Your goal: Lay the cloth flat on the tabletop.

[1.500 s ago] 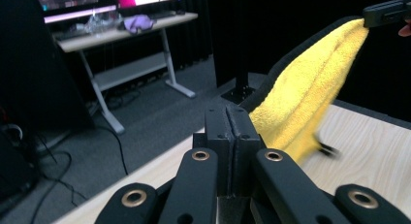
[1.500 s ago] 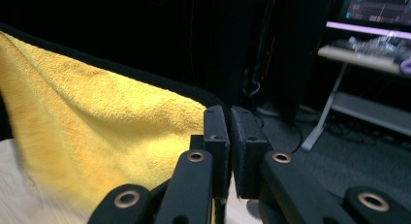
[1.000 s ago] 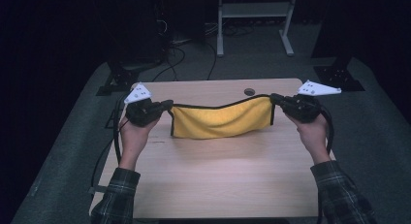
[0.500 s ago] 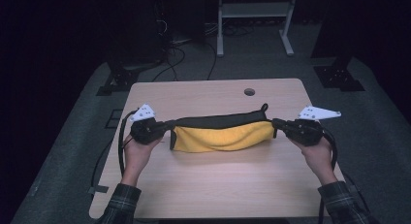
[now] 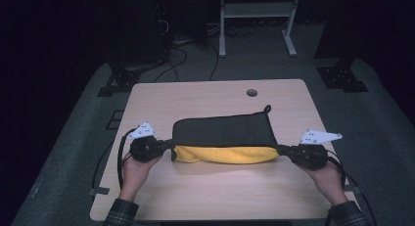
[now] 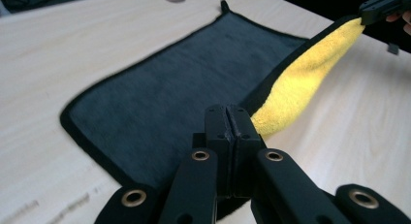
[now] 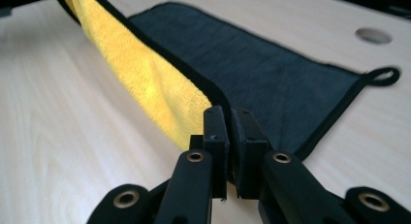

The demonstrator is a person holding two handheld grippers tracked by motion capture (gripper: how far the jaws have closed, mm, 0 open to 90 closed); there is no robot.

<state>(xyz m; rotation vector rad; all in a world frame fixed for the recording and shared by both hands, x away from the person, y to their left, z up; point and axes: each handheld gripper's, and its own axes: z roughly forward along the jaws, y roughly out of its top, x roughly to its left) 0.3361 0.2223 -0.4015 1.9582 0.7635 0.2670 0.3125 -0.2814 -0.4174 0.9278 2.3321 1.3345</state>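
Jaws of your left gripper (image 5: 169,144) and right gripper (image 5: 283,149) pinch the cloth (image 5: 222,133) at its two near corners — since a second ago you've lowered it onto the table (image 5: 205,196), dark half flat, yellow edge raised; the fold looks half done

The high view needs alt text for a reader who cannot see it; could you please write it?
A person holds a two-sided cloth, dark grey on top and yellow beneath, by its near corners, with the left gripper and right gripper each shut on one. The cloth's far part lies flat on a wooden table, its near edge lifted.
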